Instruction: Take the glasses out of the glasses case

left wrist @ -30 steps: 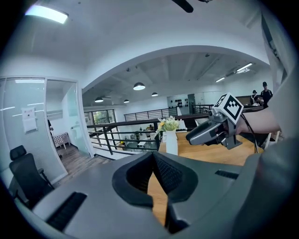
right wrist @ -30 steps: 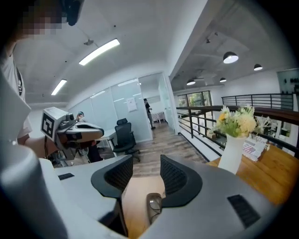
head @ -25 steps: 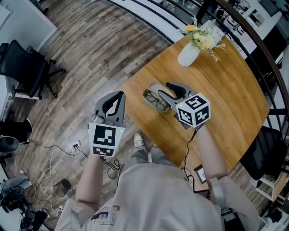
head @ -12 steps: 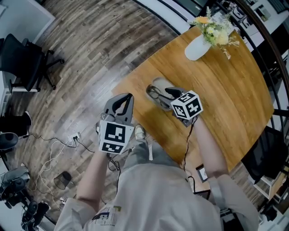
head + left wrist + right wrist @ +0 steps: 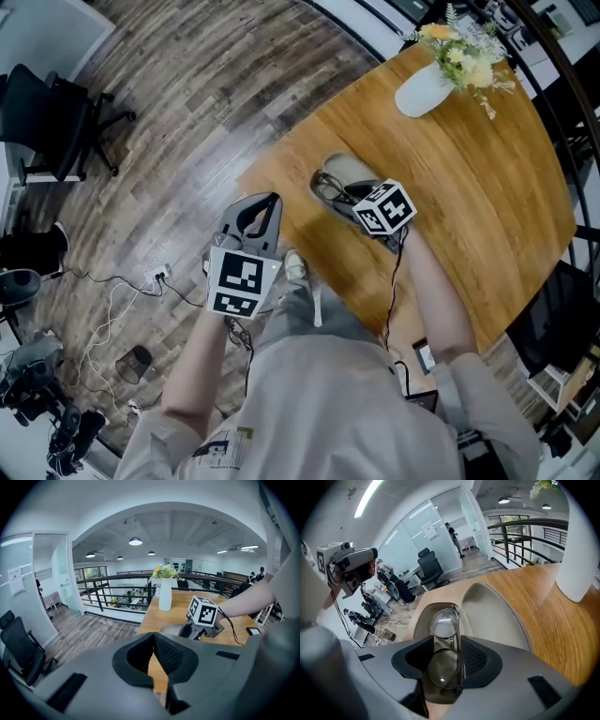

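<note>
Right gripper view: my right gripper (image 5: pixel 446 644) holds its jaws spread astride the thin-rimmed metal glasses (image 5: pixel 444 623) in the open beige case (image 5: pixel 497 616); my left gripper (image 5: pixel 153 638), at eight o'clock, is pressed together.

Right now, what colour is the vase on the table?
The vase is white; it shows best in the left gripper view.

Head view looks steeply down onto the table (image 5: pixel 487 187), which both claw views share, the right closest
</note>
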{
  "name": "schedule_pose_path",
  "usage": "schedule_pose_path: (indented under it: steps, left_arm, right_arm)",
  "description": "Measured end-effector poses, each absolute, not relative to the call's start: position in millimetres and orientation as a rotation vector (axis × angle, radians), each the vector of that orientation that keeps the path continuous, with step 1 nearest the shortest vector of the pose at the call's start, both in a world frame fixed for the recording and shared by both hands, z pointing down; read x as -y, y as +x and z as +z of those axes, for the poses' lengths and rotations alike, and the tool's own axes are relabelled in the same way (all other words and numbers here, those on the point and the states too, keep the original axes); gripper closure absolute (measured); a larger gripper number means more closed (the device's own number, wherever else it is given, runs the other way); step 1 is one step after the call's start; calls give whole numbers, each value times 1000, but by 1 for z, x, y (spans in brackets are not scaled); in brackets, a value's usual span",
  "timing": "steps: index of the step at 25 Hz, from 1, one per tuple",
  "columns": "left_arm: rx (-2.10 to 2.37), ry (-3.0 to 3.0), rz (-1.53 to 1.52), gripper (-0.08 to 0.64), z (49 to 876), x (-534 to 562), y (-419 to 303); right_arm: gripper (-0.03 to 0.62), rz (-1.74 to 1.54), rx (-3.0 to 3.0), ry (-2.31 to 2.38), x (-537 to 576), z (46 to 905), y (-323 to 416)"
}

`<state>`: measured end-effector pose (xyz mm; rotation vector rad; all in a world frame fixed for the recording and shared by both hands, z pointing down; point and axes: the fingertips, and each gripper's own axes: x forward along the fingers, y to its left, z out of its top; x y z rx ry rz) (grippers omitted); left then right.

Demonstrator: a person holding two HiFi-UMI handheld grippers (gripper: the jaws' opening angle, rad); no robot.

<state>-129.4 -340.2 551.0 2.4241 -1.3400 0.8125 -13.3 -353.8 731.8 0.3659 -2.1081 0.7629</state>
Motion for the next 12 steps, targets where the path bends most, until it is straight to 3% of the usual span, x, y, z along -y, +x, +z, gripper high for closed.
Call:
schedule_pose_path:
  steps: [6, 12]
  left_arm:
    - [1329, 2403, 782, 543, 560, 338, -123]
    - [1323, 2400, 777, 543, 556, 325, -125]
  right_arm:
    - [418, 710, 2106, 340, 349, 736, -14]
    - [527, 716, 2115, 291, 329, 720, -24]
